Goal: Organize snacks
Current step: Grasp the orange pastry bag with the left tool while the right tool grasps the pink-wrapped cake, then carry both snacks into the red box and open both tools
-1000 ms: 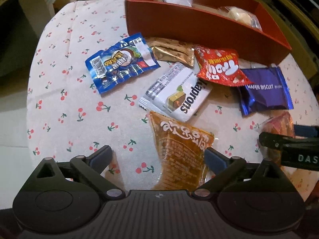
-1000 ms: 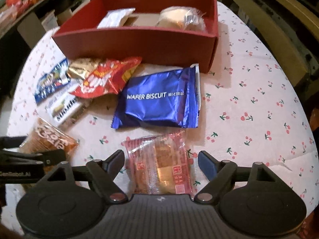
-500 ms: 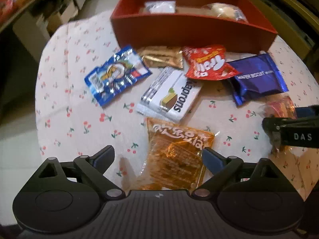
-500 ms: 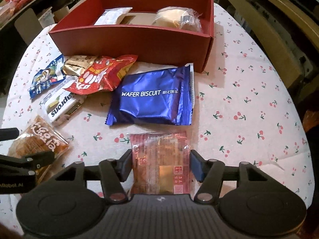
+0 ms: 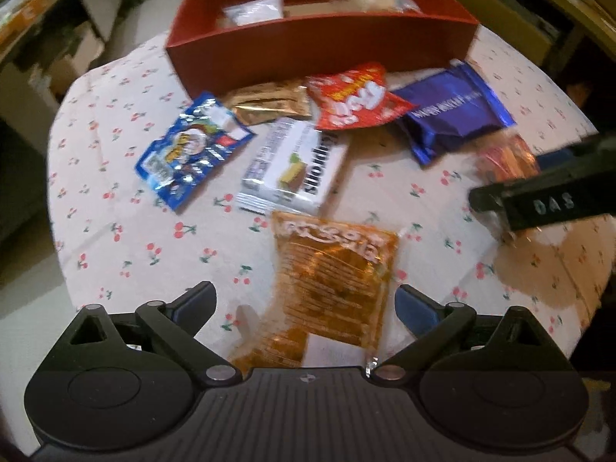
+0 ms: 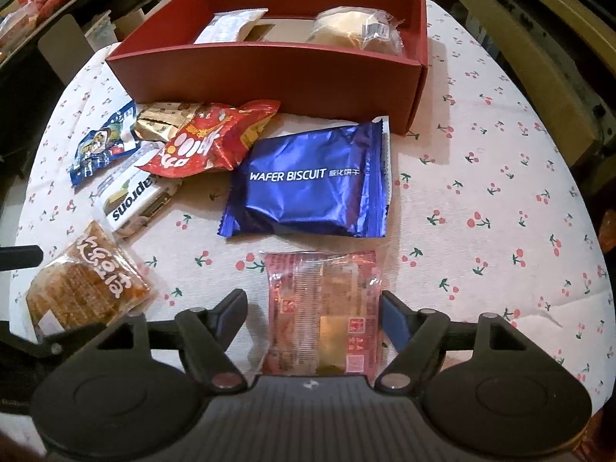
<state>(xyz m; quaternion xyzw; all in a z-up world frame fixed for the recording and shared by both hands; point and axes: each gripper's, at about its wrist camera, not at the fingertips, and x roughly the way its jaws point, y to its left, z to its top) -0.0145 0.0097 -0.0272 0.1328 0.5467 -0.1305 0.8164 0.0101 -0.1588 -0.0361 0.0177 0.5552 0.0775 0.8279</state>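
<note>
**Ana:** Near the front edge of the cherry-print tablecloth [image 6: 481,192], the right gripper [image 6: 313,313] sits with a pink transparent snack pack [image 6: 323,308] between its fingers. The right pad touches the wrapper's edge, the left one stands a little off it, so the jaws are apart, not clamped.

**Ben:** And the left gripper [image 5: 304,304]?

**Ana:** Jaws wide apart too, either side of an orange Korean-lettered snack pack [image 5: 331,288]. That view is blurred, so I can't tell whether the pack is flat on the cloth or tilted up.

**Ben:** What's further back?

**Ana:** A red cardboard box [image 6: 269,73] by the far edge, holding a white packet [image 6: 227,27] on its left side and a clear-wrapped pale bun [image 6: 354,27] on its right. Just in front of the box: a blue "WAFER BISCUIT" pack [image 6: 308,181], a red puffed snack bag [image 6: 208,142] overlapping a gold wrapper [image 6: 161,123], a blue cartoon-print sachet [image 6: 100,146] towards the left edge, and a white "Laprons" bar [image 6: 131,200] partly under the red bag.

**Ben:** Any of those touching the box?

**Ana:** The wafer pack's top corner lies just beside its front wall; contact is unclear.
</note>
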